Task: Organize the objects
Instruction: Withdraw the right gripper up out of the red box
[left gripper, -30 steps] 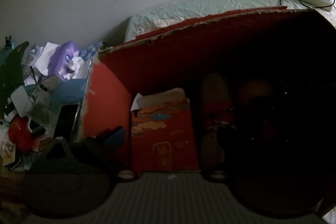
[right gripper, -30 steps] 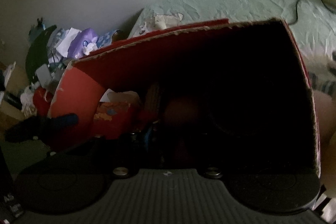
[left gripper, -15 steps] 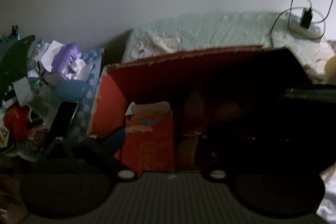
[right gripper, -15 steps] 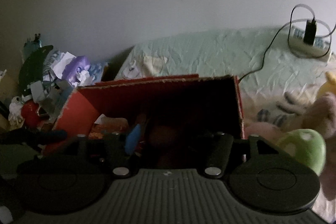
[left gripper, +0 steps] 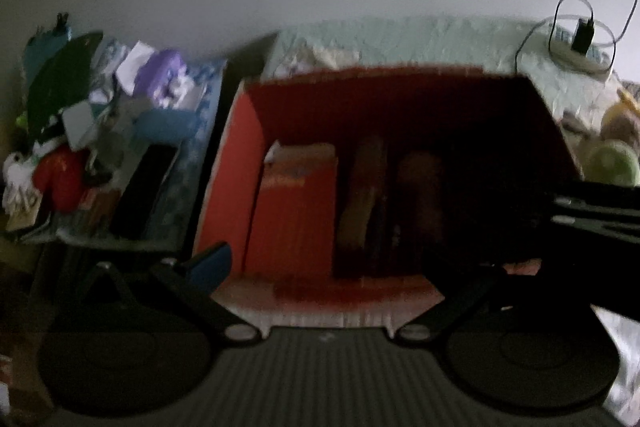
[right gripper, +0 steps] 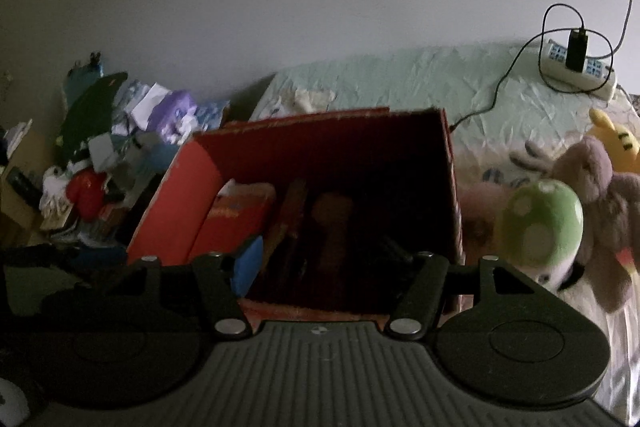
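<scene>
A red cardboard box (left gripper: pixel 240 163) stands open on the bed. It holds a red packet (left gripper: pixel 296 203) at its left and dark brownish items (left gripper: pixel 360 199) beside it. My left gripper (left gripper: pixel 340 271) hangs open at the box's near edge, its blue-padded finger (left gripper: pixel 208 263) outside the left wall. In the right wrist view the same box (right gripper: pixel 176 203) lies ahead, and my right gripper (right gripper: pixel 324 259) is open over its near rim with nothing held. A green mushroom plush (right gripper: pixel 540 227) lies right of the box.
A heap of clutter (right gripper: pixel 120 155) with a purple item and a red toy rises left of the box. A grey-purple plush (right gripper: pixel 600 195) and a yellow plush (right gripper: pixel 612 143) lie at the right. A power strip (right gripper: pixel 576 71) with cables rests on the green sheet (right gripper: pixel 400 79).
Both grippers have drawn back and up out of the box, so the whole box now shows. The plush toys have come into the right wrist view.
</scene>
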The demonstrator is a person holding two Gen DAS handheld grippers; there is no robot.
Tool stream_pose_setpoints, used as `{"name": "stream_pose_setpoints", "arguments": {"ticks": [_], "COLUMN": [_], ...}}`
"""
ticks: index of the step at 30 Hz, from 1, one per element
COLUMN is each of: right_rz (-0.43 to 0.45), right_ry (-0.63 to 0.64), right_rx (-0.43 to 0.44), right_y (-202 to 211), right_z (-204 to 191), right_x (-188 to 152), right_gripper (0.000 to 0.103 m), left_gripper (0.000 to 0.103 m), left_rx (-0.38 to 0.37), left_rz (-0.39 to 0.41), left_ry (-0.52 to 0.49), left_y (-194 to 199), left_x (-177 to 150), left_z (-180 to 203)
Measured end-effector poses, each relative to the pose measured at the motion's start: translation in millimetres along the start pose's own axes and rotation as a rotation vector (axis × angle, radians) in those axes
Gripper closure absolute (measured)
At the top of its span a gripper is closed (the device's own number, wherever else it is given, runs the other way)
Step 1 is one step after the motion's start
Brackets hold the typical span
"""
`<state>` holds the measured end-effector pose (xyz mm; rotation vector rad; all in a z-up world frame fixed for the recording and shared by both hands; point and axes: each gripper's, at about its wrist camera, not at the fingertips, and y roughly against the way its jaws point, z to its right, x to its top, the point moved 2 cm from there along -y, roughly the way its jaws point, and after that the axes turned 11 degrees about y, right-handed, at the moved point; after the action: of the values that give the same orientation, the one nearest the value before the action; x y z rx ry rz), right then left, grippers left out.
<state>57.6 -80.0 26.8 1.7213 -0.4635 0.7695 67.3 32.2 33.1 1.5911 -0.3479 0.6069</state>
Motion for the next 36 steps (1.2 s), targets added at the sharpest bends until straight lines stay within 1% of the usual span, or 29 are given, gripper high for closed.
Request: {"name": "stream_pose_setpoints", "arguments": {"ticks": [3, 6, 14, 17, 22, 25, 28, 31, 36], "right_rz": [-0.034, -0.07, -0.179, -0.196, -0.209, -0.208, -0.188, -0.16, -0.117], "right_ry": [-0.003, -0.01, -0.012, -0.015, -0.019, -0.023, -0.019, -0.018, -0.015], "right_rx": [-0.003, 0.011, 0.035, 0.034, 0.031, 0.034, 0.034, 0.039, 0.036], "right_y": [3, 3, -3, -1, 1, 1, 6, 11, 18], "right_z": [-3, -5, -13, -15, -16, -16, -18, -18, -17], "right_x": [-8, -18, -41, -47, -51, -50, -44, -34, -14], "right_gripper": [0.038, 0.038, 0.038, 0.038, 0.038, 0.038, 0.038, 0.038, 0.038], "left_gripper": [0.002, 0.002, 0.002, 0.002, 0.002, 0.002, 0.002, 0.002, 0.002], "left_rx": [0.008, 0.028, 0.069, 0.072, 0.069, 0.06, 0.054, 0.048, 0.06], "left_rz": [-0.031, -0.063, -0.185, -0.225, -0.254, -0.258, -0.244, -0.215, -0.159], "left_ry": [0.011, 0.021, 0.037, 0.034, 0.017, 0.009, 0.012, 0.015, 0.014], "left_y": [3, 1, -15, -20, -21, -20, -16, -8, 7], "left_x": [-15, -27, -50, -56, -63, -63, -58, -46, -24], "left_z": [-4, -7, -8, -8, -3, -3, -4, -5, -4]}}
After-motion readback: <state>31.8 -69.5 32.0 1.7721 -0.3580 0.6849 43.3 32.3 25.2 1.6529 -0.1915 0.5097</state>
